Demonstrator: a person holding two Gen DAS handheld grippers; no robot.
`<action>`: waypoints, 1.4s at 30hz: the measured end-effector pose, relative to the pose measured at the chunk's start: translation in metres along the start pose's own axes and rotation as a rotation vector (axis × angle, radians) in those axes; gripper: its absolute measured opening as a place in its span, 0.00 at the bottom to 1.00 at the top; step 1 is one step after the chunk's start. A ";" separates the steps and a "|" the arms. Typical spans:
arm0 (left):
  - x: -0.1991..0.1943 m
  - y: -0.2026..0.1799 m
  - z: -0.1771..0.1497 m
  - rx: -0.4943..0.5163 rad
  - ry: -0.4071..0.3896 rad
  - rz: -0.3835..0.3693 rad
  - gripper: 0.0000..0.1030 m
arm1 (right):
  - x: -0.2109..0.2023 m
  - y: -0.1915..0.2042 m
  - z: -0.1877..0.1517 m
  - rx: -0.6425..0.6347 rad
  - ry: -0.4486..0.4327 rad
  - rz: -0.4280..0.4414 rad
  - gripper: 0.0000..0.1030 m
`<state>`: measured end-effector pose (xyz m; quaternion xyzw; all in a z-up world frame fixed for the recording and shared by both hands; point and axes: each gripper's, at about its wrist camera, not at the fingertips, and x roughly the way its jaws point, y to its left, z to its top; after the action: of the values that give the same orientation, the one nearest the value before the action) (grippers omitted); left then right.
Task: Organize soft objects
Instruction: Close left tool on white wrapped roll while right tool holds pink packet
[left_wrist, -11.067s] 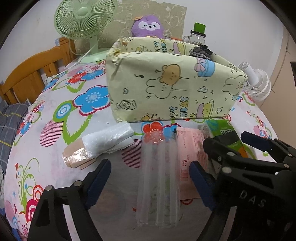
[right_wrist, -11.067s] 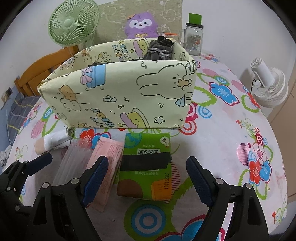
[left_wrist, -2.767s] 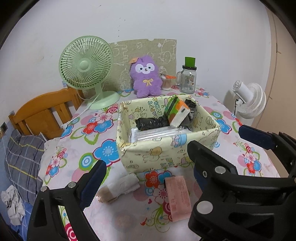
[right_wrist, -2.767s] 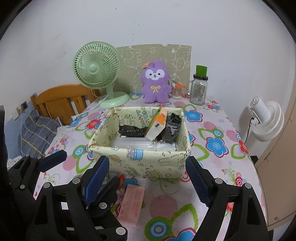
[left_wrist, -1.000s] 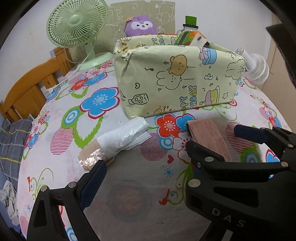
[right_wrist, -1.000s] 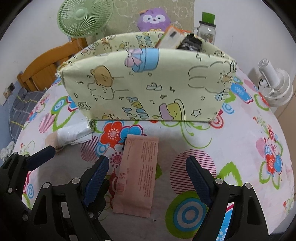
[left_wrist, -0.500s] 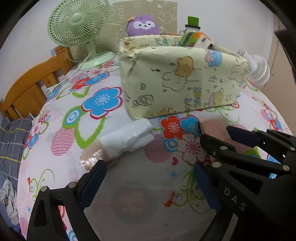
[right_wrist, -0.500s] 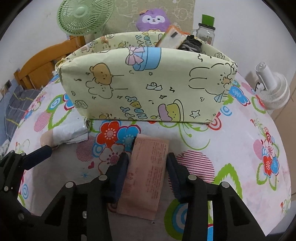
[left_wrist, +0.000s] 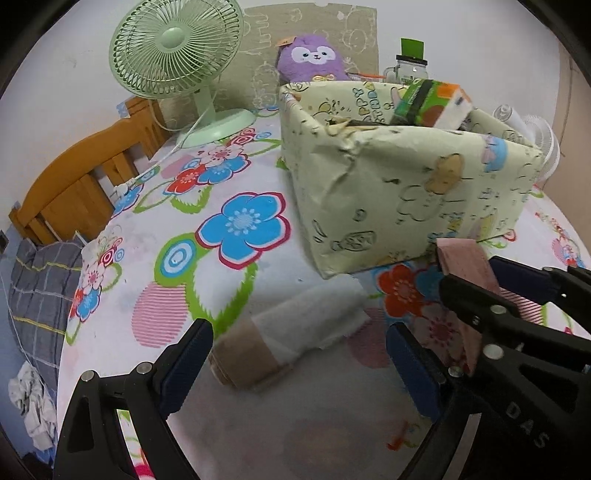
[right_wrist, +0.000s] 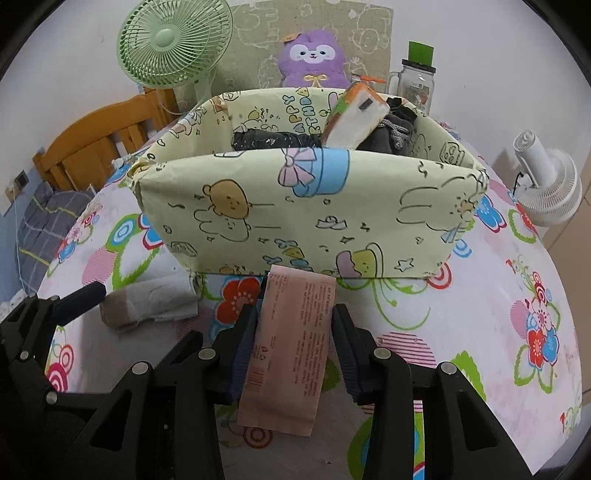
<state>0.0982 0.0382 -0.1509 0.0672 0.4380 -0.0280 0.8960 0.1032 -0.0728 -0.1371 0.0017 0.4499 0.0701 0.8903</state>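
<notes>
Right wrist view: right hand-held gripper (right_wrist: 293, 341) clamps a pink packet (right_wrist: 291, 343) before the patterned box (right_wrist: 314, 210); left hand-held gripper (left_wrist: 297, 360) gapes wide.

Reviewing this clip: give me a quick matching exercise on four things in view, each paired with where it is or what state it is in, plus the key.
Things:
1. pink packet
2. white roll
3. tissue pack
4. left gripper

States:
A. leaning inside the storage box
B. open, holding nothing
C. lying on the tablecloth left of the box
D. clamped in the right gripper

Pairs: 1-D, 2-C, 3-A, 4-B
</notes>
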 end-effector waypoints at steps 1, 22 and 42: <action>0.002 0.002 0.001 -0.002 0.006 0.002 0.93 | 0.001 0.001 0.001 0.001 0.002 0.001 0.43; 0.000 -0.007 -0.002 -0.009 0.020 -0.136 0.44 | 0.009 0.002 0.004 0.014 0.024 -0.003 0.43; -0.024 -0.054 -0.009 -0.011 0.013 -0.171 0.33 | -0.012 -0.032 -0.013 0.046 0.004 0.019 0.43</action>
<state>0.0707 -0.0138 -0.1422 0.0246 0.4478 -0.1017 0.8880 0.0900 -0.1067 -0.1370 0.0263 0.4530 0.0684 0.8885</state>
